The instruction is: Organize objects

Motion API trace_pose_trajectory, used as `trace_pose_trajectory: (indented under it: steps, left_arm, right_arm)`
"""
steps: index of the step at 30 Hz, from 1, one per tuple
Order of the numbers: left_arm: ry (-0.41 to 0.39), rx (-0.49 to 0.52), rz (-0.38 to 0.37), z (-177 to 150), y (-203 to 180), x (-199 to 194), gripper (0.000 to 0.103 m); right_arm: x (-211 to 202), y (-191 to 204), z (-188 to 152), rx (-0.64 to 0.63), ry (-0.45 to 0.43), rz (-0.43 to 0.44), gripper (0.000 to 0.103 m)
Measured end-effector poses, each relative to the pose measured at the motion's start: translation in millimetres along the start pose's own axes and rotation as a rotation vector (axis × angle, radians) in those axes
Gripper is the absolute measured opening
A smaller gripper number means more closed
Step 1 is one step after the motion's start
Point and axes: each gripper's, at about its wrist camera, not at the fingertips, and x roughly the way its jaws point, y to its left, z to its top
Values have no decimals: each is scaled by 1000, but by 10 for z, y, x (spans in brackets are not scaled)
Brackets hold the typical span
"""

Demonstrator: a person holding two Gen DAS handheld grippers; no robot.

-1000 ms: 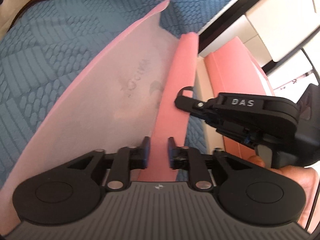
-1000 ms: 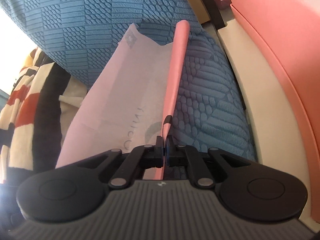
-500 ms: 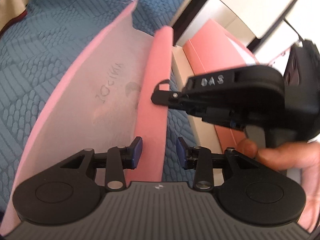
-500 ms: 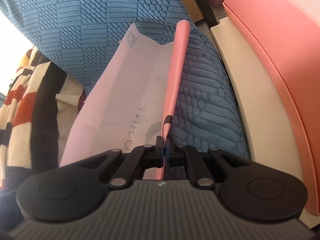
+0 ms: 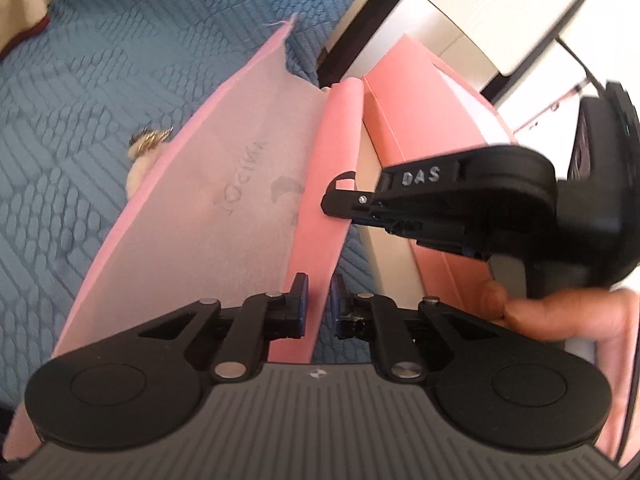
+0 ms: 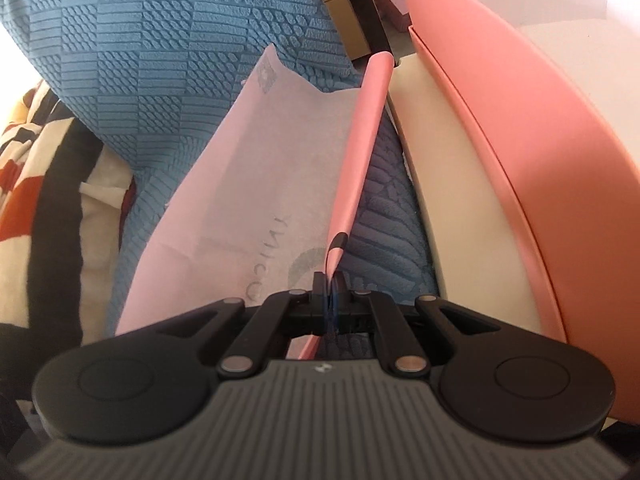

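A pink paper bag (image 5: 224, 208) with faint printed letters is held up over the blue quilted bedspread (image 5: 80, 100). My right gripper (image 6: 330, 288) is shut on the bag's folded side edge (image 6: 360, 152); it also shows from the side in the left wrist view (image 5: 344, 200). My left gripper (image 5: 318, 300) sits at the lower end of that same pink fold (image 5: 332, 184), its jaws a narrow gap apart with the fold between them. A small gold-coloured trinket (image 5: 150, 140) lies on the bedspread beside the bag.
A pink box (image 6: 520, 160) and a cream surface (image 6: 452, 200) stand at the right. White furniture (image 5: 480, 12) with a dark edge lies beyond. A patterned blanket (image 6: 36, 184) lies at the left.
My left gripper's jaws opened wide half a second ago and have now closed in on the pink fold. The bag has tilted a little. The right gripper has stayed shut.
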Motion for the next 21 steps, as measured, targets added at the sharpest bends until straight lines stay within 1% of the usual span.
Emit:
trace_pose_trajectory:
  steps: [1,3,7,9,10,11,13,16,18,21]
  left_arm:
    - [1,-20,-9,-8,34,-17,13]
    - [1,-53,-20,-19,94,-51,12]
    - [-8,-92,-21,-21,169,-105,9]
    - [-12,-109,-19,-32,186,-115,8]
    - [-14,-116,-15,-1,170,-81,8]
    - [-16,-121,-12,8,175,-78,7]
    - [-18,-136,-9,20,198,-70,7]
    - [-14,-147,2,29,206,-70,7]
    - [-10,-157,9,32,219,-70,7]
    - [-7,-145,31,38,215,-80,7]
  right_arm:
    - [-5,4,-6,-1,-1,2,8]
    - [-18,12,-10,1,-5,12,8]
    - [-66,45,-12,-15,-14,44,13]
    - [-88,65,-21,-26,-18,53,20]
    - [-97,68,-28,-26,-19,63,28]
    - [-106,72,-32,-23,-21,75,32]
    - [-115,84,-33,-22,-26,97,33]
    - [-116,129,-38,-40,-36,107,33]
    - [-102,149,-38,-43,-41,107,33]
    - [-61,175,-45,-50,-42,88,32]
